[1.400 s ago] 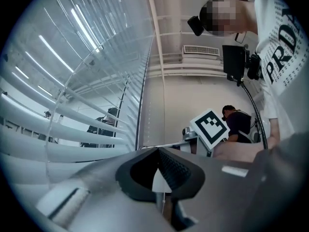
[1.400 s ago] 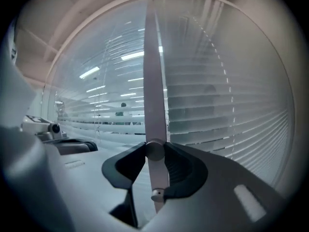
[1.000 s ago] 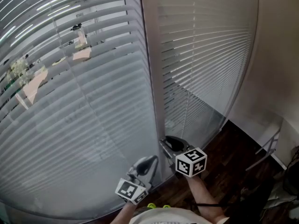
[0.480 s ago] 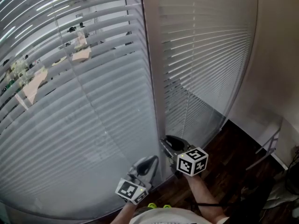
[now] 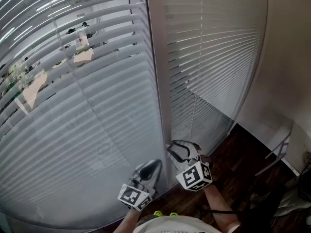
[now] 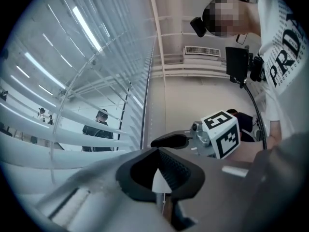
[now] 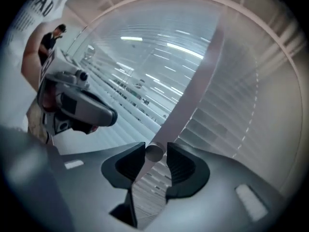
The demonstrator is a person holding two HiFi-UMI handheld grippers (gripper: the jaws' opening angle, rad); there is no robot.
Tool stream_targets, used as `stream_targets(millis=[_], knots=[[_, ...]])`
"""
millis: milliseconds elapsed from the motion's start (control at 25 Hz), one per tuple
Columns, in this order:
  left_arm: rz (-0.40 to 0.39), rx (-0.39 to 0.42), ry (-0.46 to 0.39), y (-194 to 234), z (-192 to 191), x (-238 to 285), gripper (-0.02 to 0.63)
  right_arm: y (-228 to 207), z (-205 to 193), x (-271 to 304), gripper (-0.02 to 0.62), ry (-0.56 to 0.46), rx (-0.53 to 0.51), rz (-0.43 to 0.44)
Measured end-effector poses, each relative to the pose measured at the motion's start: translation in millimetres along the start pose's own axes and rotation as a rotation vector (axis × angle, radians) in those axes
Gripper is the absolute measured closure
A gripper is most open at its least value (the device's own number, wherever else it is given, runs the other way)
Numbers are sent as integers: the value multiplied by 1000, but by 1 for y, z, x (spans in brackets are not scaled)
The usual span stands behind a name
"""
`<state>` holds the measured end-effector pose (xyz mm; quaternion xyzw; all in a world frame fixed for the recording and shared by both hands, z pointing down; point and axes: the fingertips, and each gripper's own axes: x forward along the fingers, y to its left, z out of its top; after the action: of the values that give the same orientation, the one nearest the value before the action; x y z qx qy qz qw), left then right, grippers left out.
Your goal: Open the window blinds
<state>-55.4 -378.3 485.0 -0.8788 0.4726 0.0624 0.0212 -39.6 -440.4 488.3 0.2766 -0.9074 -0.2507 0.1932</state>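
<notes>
Two grey slatted blinds hang side by side, the left blind [image 5: 87, 110] and the right blind [image 5: 214, 57], parted by a pale upright frame post [image 5: 158, 81]. My right gripper [image 5: 181, 149] [image 7: 155, 158] sits low by the post. The round end of a translucent tilt wand [image 7: 154, 152] lies between its jaws. They have just been opening, with a thin gap beside the wand. The wand runs up to the right [image 7: 212, 47]. My left gripper [image 5: 154, 166] [image 6: 158, 170] is beside it, shut with nothing visibly held. The upper left slats show the outside.
A white wall [image 5: 286, 57] closes the corner on the right, above a dark wooden floor [image 5: 243, 164]. A thin metal frame [image 5: 279, 154] leans near the wall. A person [image 6: 99, 124] stands outside beyond the slats.
My right gripper has rolled on the spot, so its marker cube now sits lower and tilted. The left gripper has hardly moved. The upper left slats show slightly more of the outside.
</notes>
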Motion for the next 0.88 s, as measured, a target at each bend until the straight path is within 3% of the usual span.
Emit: stream_targets(millis=[280,560,680,880], knots=[[-5,-3,-2,0,-2,4,615,10,0,-1,466,63,-341,-35],[-3,-6,-2,4,-2,6,615,10,-13,11,448,132,-536,-62],[-4,-7,2,3,-3,5,615,8,-11,13,463,125,-558,-99],[0,-11,5,5,-4,2,615,7,-10,12,465,90,-435,-98]])
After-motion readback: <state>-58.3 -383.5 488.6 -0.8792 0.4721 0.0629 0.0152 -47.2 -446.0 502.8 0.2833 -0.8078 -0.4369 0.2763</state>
